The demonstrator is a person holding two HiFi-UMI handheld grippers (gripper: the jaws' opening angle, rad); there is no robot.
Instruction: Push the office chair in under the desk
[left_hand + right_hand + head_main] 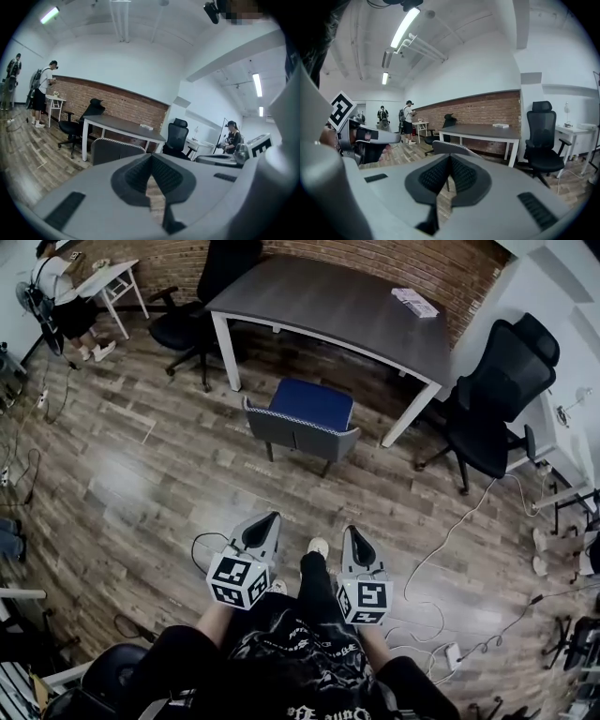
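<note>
The chair [305, 423] has a grey back and a blue seat. It stands on the wood floor just in front of the grey desk [328, 301], its seat toward the desk and outside it. Both grippers are held low near my body, well short of the chair. My left gripper [266, 519] is shut with nothing in it, and my right gripper [353, 532] beside it is shut and empty too. In the left gripper view the chair back [115, 151] shows beyond the closed jaws [151, 157]. The right gripper view has the chair [450, 148] before the desk [487, 129].
A black office chair [497, 399] stands right of the desk and another [197, 306] at its left end. Cables [450, 615] lie on the floor at right. A person [61, 296] stands by a small white table [112, 282] at far left. A flat box [414, 302] lies on the desk.
</note>
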